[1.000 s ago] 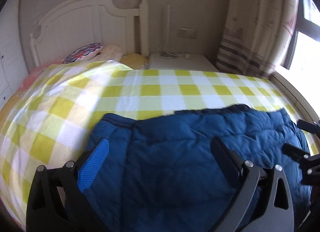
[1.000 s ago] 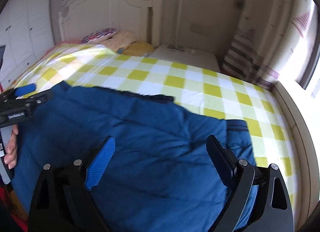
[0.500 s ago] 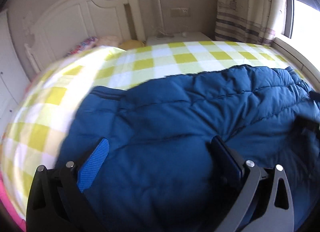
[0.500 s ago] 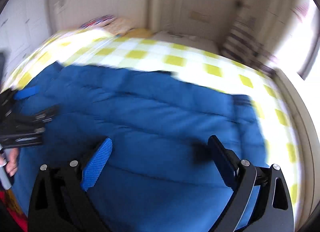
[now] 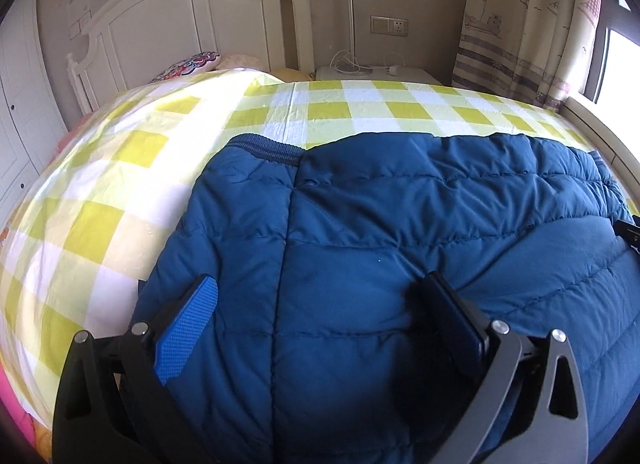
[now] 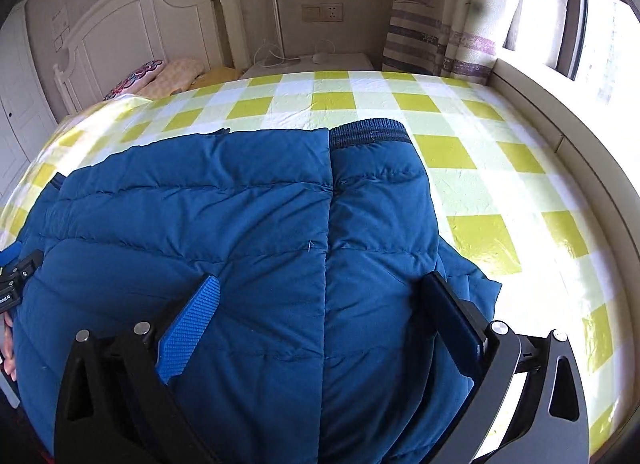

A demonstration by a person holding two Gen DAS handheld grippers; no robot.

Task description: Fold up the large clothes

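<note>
Right now the left tongs [image 5: 318,304] stand wide, with one blue pad [image 5: 186,330] low on the left of the frame and one dark pad low on the right. Between them lies the big blue coat [image 5: 380,224], but the pads do not squeeze it, and I cannot tell if the tips touch the cloth. The right tongs [image 6: 320,306] are also spread very wide, and they have just been opening more, with the puffy coat [image 6: 240,224] under and between the pads but not pinched. The coat lies flat on the bed, on a yellow and white checked sheet [image 5: 120,168], and fills the lower half of both frames. Its knit cuff [image 6: 370,132] shows in the middle of the right view, near the top edge of the coat. At the left edge of the right view a bit of the other tongs and some fingers [image 6: 8,340] peek in, cut off by the frame. At the top sit a white headboard [image 5: 180,20], some pillows [image 6: 160,74], a small white night table [image 5: 376,74] and a curtain [image 5: 520,20]. The near end of the coat is hidden behind the tongs.
</note>
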